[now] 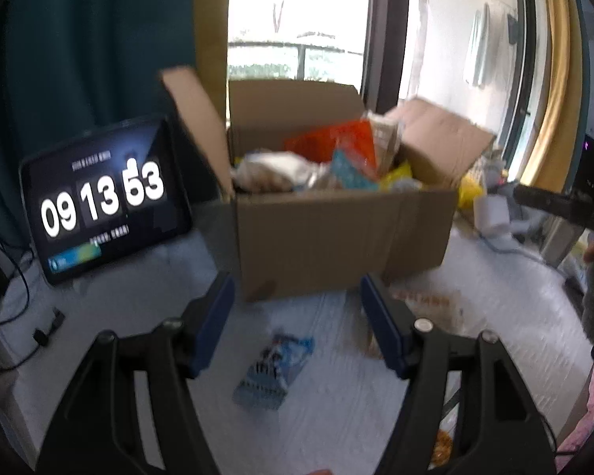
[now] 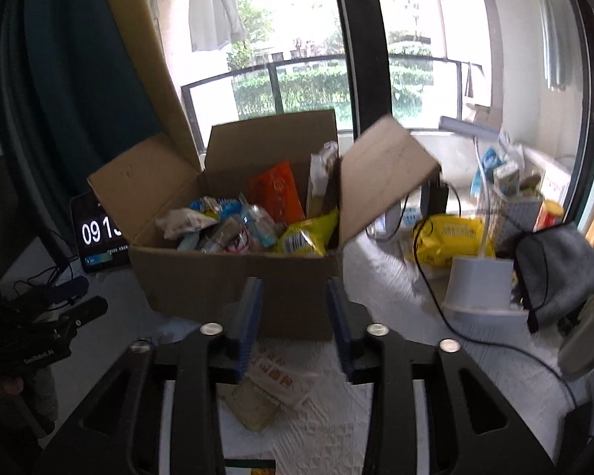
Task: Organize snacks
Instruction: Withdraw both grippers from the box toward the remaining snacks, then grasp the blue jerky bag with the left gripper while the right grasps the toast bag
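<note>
An open cardboard box (image 1: 336, 233) stands on the white table, filled with several snack packets. It also shows in the right wrist view (image 2: 225, 281), with orange (image 2: 277, 192) and yellow (image 2: 307, 233) packets inside. My left gripper (image 1: 297, 312) is open and empty above a blue snack packet (image 1: 273, 368) lying on the table in front of the box. My right gripper (image 2: 295, 328) is open and empty above a white and tan snack packet (image 2: 265, 392) near the box front. The right gripper shows at the right edge of the left wrist view (image 1: 554, 202).
A tablet showing a clock (image 1: 103, 198) leans left of the box. A white packet with orange print (image 1: 427, 308) lies right of the left gripper. A white lamp base (image 2: 479, 293), grey pouch (image 2: 558, 273), yellow pack (image 2: 451, 241) and cables clutter the right side.
</note>
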